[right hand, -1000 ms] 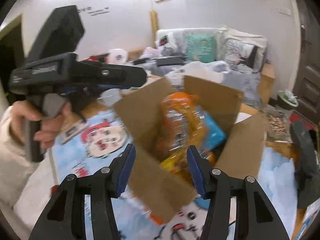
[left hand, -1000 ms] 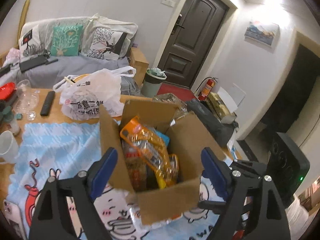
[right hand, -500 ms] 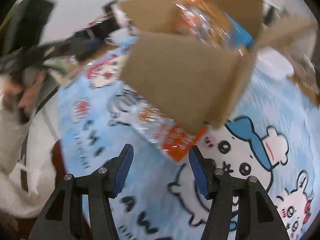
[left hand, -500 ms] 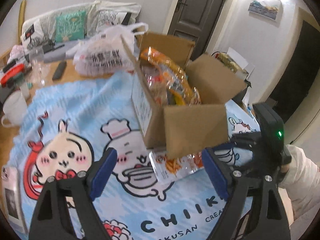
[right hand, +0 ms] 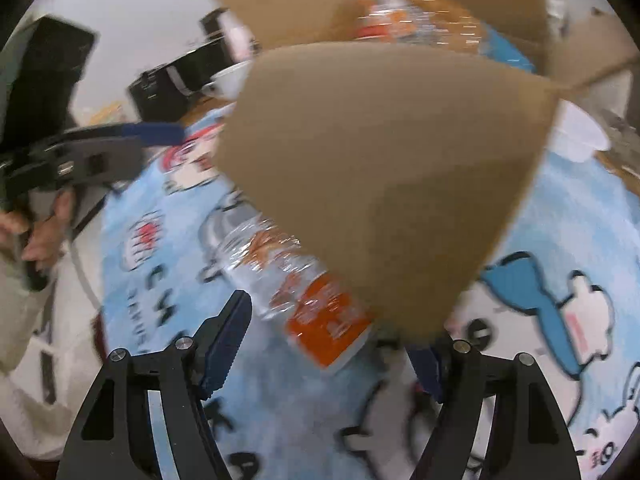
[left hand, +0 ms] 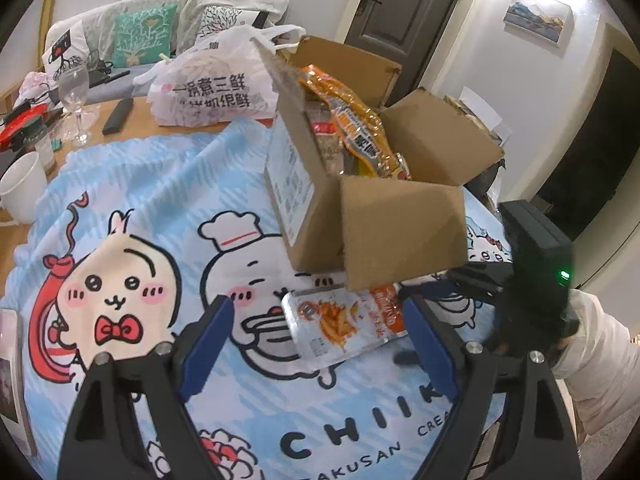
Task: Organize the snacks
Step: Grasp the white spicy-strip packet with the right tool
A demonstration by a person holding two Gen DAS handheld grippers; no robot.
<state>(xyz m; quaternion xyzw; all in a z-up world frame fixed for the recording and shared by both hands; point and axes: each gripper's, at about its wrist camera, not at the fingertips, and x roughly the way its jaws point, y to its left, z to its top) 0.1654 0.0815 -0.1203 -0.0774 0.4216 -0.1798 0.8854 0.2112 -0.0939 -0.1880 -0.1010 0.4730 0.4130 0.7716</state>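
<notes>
The snack packet (left hand: 347,322), silver at one end and orange at the other, is found lying flat on the blue cartoon cloth (left hand: 132,184) that covers the desk, just in front of the cardboard box (left hand: 304,216) and partly tucked beneath its drooping front flap (left hand: 402,232). More snacks, among them a long orange bag (left hand: 352,120), are seen standing in the open box.

In the right wrist view, the packet's long axis is seen running from upper left to lower right, with the orange end (right hand: 330,328) lying nearest the right gripper (right hand: 332,356). That gripper's jaws have just been opening and are held apart, nothing being pinched; the orange end sits between and slightly ahead of them, with the flap overhanging the right finger. The right gripper is judged the nearer of the two.

The left gripper (left hand: 320,356) is held released as well, spread wide and empty, with the packet lying ahead of its jaws and towards its right finger. A grasp across the packet's short width, at the exposed orange end, is judged to be the move called for, the flap being the likely obstruction.
</notes>
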